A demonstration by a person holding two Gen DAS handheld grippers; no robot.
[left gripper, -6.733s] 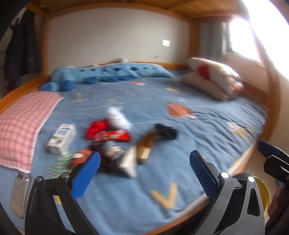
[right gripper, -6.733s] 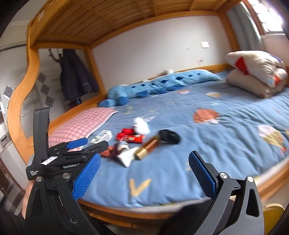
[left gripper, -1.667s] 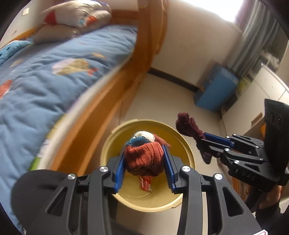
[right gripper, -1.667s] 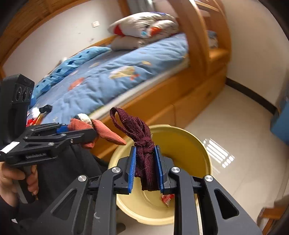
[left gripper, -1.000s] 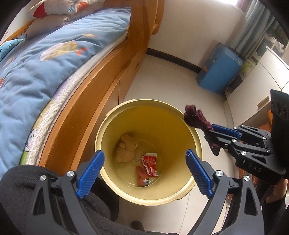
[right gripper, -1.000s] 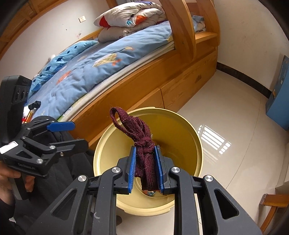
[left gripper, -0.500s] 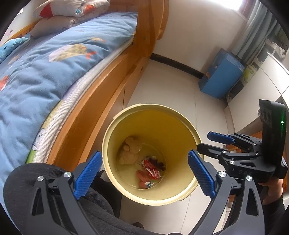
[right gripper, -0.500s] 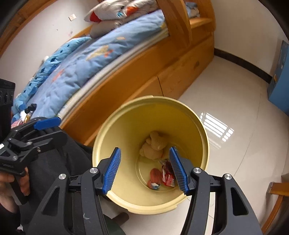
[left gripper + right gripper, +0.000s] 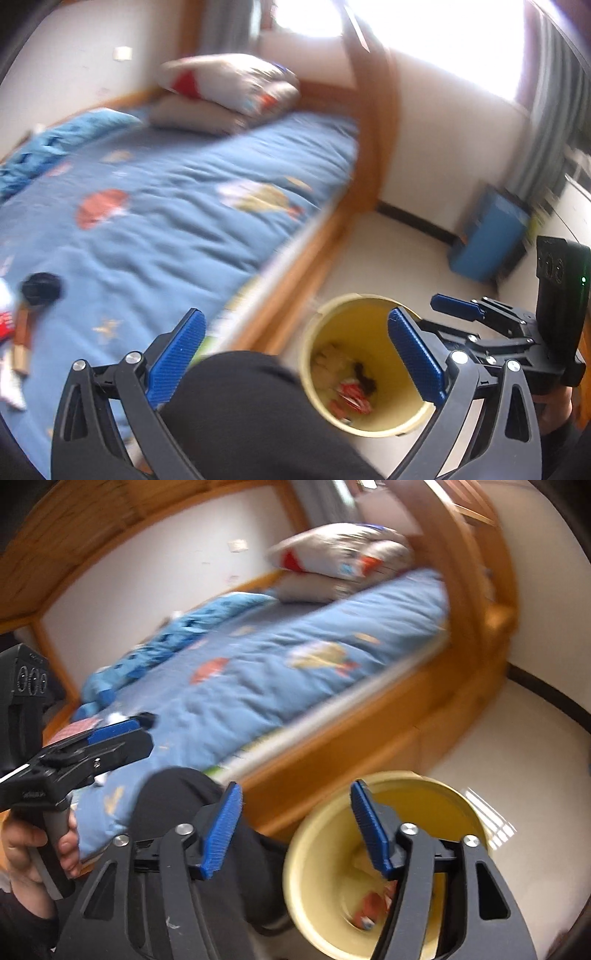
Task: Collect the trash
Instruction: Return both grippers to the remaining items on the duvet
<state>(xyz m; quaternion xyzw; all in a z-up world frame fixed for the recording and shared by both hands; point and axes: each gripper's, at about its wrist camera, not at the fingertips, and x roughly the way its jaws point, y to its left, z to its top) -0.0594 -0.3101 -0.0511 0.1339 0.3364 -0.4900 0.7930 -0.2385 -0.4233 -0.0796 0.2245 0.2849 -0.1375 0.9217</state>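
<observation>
Left gripper point(image 9: 295, 354) jaws wide, nothing between; have just been opening. Yellow bin point(image 9: 314, 369) on floor (trash inside) beside bed point(image 9: 184, 221).

1. Ahead and left of my tools lies a wooden bunk bed point(image 9: 325, 236) with a blue quilt point(image 9: 177, 221).
2. Folded pillows point(image 9: 229, 92) sit at its far end, against a white wall point(image 9: 66, 62).
3. Far ahead, a window point(image 9: 443, 37) glares.
4. To my right, pale glossy floor point(image 9: 399, 266) carries a blue box point(image 9: 487, 240).
</observation>
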